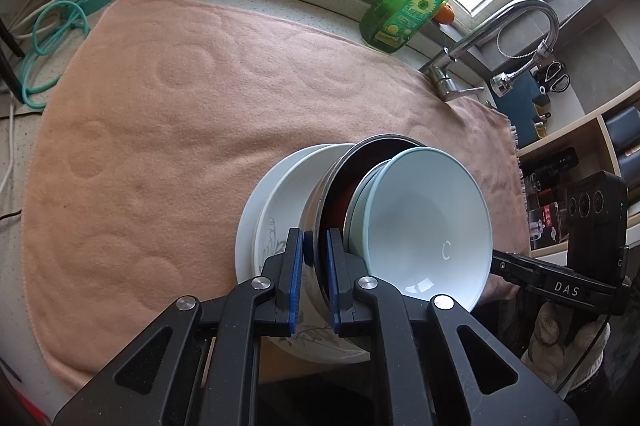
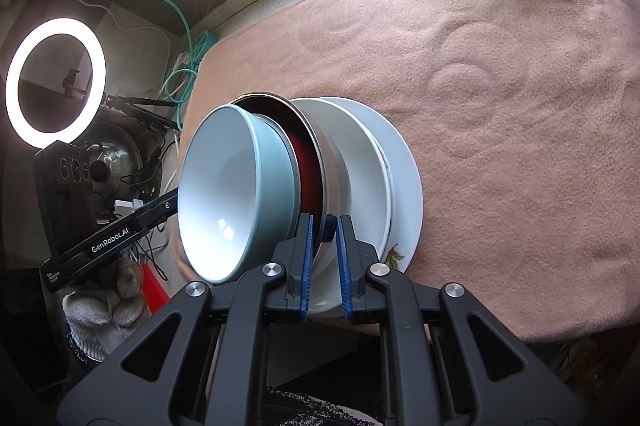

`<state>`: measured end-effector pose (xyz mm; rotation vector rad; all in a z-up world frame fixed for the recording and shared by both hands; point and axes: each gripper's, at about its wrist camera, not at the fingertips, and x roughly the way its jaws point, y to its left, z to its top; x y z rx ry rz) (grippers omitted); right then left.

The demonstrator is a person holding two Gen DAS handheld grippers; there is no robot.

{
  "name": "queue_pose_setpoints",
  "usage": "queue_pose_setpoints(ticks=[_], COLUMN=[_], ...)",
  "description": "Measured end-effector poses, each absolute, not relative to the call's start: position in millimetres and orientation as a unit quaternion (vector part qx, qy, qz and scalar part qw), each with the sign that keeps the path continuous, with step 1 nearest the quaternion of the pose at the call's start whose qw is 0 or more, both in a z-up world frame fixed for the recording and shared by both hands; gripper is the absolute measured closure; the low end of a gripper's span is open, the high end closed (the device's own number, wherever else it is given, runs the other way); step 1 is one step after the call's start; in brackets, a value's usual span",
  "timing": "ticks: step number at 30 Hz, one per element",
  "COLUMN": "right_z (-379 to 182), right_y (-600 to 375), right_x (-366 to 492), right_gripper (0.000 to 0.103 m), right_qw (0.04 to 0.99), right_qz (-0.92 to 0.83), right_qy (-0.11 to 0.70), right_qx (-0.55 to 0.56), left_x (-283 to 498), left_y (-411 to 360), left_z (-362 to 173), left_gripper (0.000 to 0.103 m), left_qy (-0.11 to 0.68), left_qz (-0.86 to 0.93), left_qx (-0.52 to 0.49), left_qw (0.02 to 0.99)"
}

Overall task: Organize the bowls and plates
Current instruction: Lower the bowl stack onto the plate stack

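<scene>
**dishguy:** So where's the stack? Both views show a nested pile — a pale blue ceramic bowl [image 1: 424,226] inside a steel-rimmed bowl with a dark red inside [image 1: 340,186], that inside a deep white bowl [image 1: 288,194], all on a flat white plate with a leaf print [image 2: 408,186]. It sits on the pink embossed towel [image 1: 160,106], at the edge farthest from the green dish soap bottle [image 1: 408,6].

**umi_fan:** And the claws? The left gripper [image 1: 316,266] has its blue pads pinched on the steel bowl's rim, one pad inside and one outside. The right gripper [image 2: 325,246] does the same on the same rim. Both are pressed nearly together, with only the thin rim between.

**dishguy:** Opposite sides?

**umi_fan:** Looks so — each camera catches the other tool poking in from beyond the blue bowl. The stack's axis seems to run between the two hands. Neither is clearly nearer; the rim is shared.

**dishguy:** My guess is the next move depends on both hands travelling together, or the nested bowls tip.
</scene>
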<state>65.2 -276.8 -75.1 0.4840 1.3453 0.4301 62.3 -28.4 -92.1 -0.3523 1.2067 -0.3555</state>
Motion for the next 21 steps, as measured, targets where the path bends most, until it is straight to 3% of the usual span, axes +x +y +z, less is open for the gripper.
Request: queue_pose_setpoints(ticks=[21], right_z=[-48.6], right_y=[-277.8], right_x=[51.2], right_gripper=[0.089], right_qw=[0.777], right_qz=[0.181], right_qy=[0.578], right_qx=[0.17], left_x=[51.7], left_y=[-19.0], left_z=[-85.2], left_gripper=[0.091], left_qy=[0.552], left_qz=[-0.161], left_qx=[-0.169], left_qw=[0.8])
